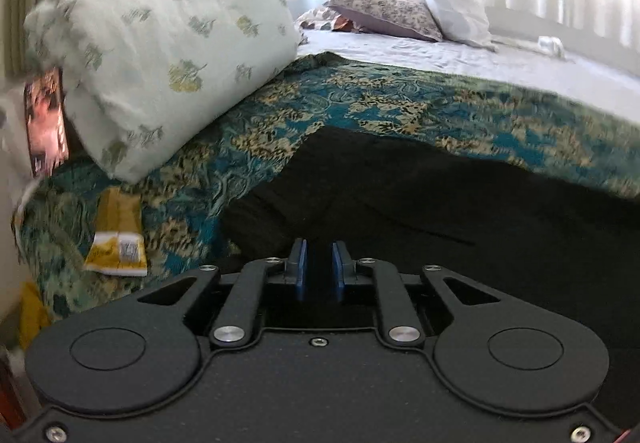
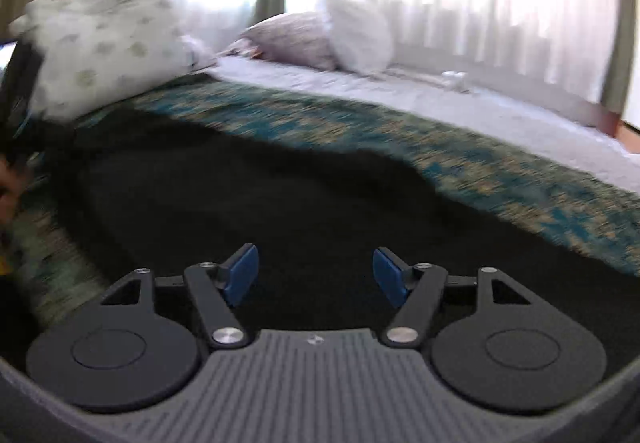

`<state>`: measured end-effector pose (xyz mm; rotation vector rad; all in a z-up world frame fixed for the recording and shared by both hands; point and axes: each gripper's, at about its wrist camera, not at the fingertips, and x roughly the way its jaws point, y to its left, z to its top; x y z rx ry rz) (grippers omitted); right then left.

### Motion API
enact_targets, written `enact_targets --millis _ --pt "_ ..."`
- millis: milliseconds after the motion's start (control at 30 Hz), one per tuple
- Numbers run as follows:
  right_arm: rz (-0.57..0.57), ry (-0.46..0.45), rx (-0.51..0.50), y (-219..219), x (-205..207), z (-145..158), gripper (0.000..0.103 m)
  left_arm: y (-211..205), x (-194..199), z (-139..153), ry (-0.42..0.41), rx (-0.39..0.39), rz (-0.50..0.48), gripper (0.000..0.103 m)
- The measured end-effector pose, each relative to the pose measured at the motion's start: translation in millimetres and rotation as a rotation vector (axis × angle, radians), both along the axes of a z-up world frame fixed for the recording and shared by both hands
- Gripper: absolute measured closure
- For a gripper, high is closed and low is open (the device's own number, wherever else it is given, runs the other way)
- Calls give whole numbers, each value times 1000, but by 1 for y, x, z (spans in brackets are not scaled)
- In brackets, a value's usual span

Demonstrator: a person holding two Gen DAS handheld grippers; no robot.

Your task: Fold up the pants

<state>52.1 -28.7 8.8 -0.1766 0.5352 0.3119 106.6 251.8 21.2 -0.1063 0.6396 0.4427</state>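
Observation:
Black pants (image 1: 420, 203) lie spread on a teal and gold patterned bedspread (image 1: 280, 131). My left gripper (image 1: 319, 267) sits low over the pants' near edge. Its blue pads are close together with a narrow gap, and dark cloth seems to lie between them. In the right wrist view the pants (image 2: 260, 195) fill the middle. My right gripper (image 2: 316, 275) is open wide just above the cloth and holds nothing. The other gripper and a hand (image 2: 16, 147) show blurred at the far left edge.
A big pale green leaf-print pillow (image 1: 160, 55) lies on the bed at left. Two more pillows (image 1: 420, 7) lean at the far end on a white sheet (image 1: 480, 63). A yellow packet (image 1: 118, 243) lies at the bed's left edge. Curtained windows stand behind.

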Motion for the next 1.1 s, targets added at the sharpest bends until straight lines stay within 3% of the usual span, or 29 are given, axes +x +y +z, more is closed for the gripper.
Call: enact_targets --millis 67,133,267,467,700,867,1100 --pt "16 -1 -23 9 -8 -5 26 10 -12 13 -45 -151 -4 72" --pt "33 -29 -62 19 -15 -8 26 19 -24 25 -92 -261 -16 69" --pt "92 -87 -109 40 -29 -7 26 39 -32 34 -99 -351 -13 64" --pt "150 -89 -103 75 -22 -10 26 69 -18 19 -43 -444 39 64" --pt "140 -62 -128 102 -7 -19 26 80 14 8 -38 -439 55 61" --pt "155 -52 -107 110 -3 -17 26 76 24 7 -57 -376 87 85" --pt "192 -57 -103 128 -2 -20 26 72 10 31 -120 -356 67 90"
